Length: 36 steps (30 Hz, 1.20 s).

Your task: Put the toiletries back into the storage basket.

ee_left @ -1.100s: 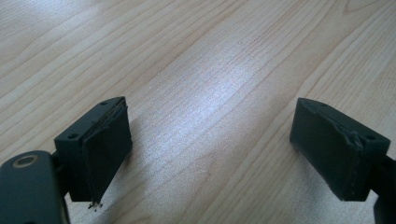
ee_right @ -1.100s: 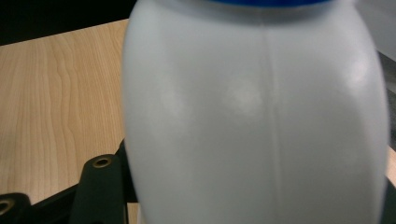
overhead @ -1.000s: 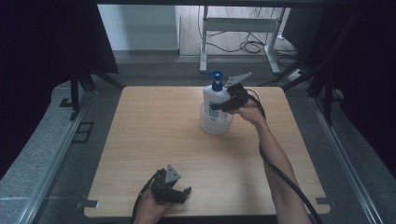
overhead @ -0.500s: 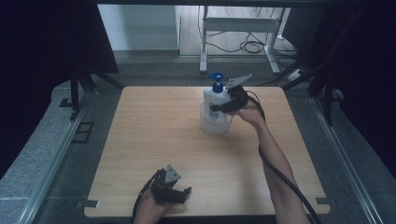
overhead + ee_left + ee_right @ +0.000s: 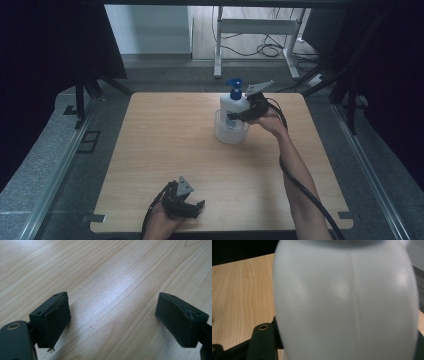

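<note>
Right gripper (image 5: 235,116) is at the bottle (image 5: 233,106), jaws either side of its white body just below the blue pump (image 5: 234,84). The jaws have just been opening with the bottle between them. In the right gripper view the bottle (image 5: 347,302) sits tight against the camera, so whether the pads press on it I can't tell; my read is a release under way, not a firm grip. The bottle stands upright inside a clear tub (image 5: 230,132), directly under the right gripper; its base is down in the tub and its upper half sticks out above the rim. Nothing else visible in the tub, though the clear wall makes that hard to confirm. Side approach at mid-body makes sense: the pump head stays free and the gripper clears the tub rim. Left gripper (image 5: 186,206) is well apart from all this, resting low near the table's (image 5: 165,130) near edge, parked out of the way. Its jaws stand wide apart with only bare wood (image 5: 112,290) between them, holding nothing. If the bottle is seated, backing the right gripper straight out sideways should avoid tipping it.
</note>
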Available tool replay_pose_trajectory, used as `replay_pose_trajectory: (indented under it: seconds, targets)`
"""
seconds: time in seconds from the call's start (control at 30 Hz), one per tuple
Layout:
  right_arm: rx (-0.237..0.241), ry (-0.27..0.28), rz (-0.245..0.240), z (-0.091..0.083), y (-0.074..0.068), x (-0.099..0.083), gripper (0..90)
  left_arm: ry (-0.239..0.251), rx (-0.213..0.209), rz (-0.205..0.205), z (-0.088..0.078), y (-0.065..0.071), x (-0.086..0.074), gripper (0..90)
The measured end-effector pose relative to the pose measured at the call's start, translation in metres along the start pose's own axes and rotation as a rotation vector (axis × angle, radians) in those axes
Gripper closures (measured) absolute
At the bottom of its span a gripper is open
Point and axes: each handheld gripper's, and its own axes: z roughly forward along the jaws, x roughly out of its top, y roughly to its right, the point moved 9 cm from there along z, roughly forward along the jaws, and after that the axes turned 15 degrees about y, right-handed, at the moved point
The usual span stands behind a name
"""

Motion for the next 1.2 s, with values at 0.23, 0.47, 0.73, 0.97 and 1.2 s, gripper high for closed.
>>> replay_pose_trajectory:
  seconds: [0.23,0.47,0.73,0.97,1.2]
  targets:
    - [-0.010,-0.009,-0.005,0.001,-0.001,-0.003,18.1,0.000,0.000,0.000,0.000,0.000,0.000,12.0]
    - [-0.005,-0.009,-0.011,0.001,-0.008,-0.005,9.8,-0.001,0.000,0.002,0.000,0.000,0.000,12.0]
    - [-0.052,-0.001,-0.023,-0.007,-0.011,-0.001,0.0,0.000,-0.001,0.000,0.000,0.000,0.000,12.0]
    - [-0.082,0.021,-0.030,-0.021,-0.009,0.004,0.0,-0.001,0.000,0.002,0.000,0.000,0.000,12.0]
    - [-0.088,0.020,-0.036,-0.032,-0.015,0.003,0.0,0.001,0.000,0.002,0.000,0.000,0.000,12.0]
